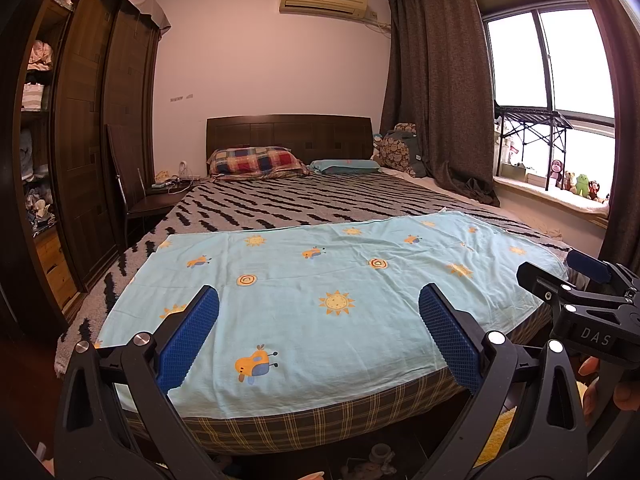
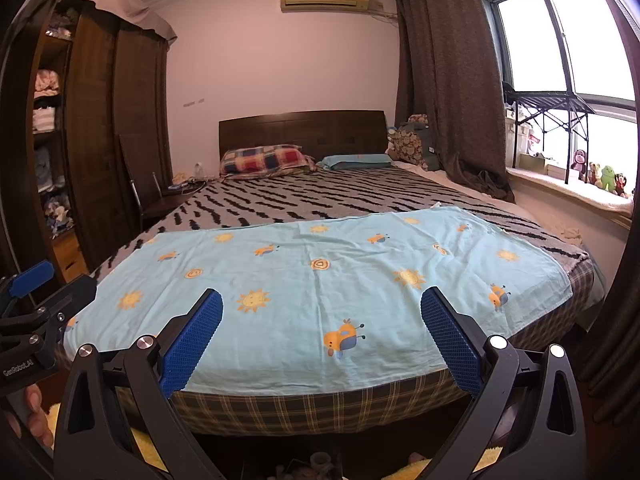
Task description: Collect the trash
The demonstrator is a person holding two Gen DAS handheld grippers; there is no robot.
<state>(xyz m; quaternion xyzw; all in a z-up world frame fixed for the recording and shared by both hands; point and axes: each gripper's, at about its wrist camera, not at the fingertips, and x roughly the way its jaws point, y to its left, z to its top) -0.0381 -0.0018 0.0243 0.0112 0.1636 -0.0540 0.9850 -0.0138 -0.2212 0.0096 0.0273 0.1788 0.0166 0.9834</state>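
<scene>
My left gripper stands open over the foot of the bed, with nothing between its blue pads. Beside it, my right gripper is open and empty too, its pads over the same light blue sheet printed with suns and cartoon animals. Each gripper shows at the edge of the other's view: the right gripper and the left gripper. No clear piece of trash shows on the bed. A few small pale objects lie on the dark floor under the foot of the bed; I cannot tell what they are.
The bed has a zigzag blanket, a plaid pillow and a teal pillow. A dark wardrobe and a chair with cables stand left. Curtain and windowsill with soft toys are right. Yellow rug lies below.
</scene>
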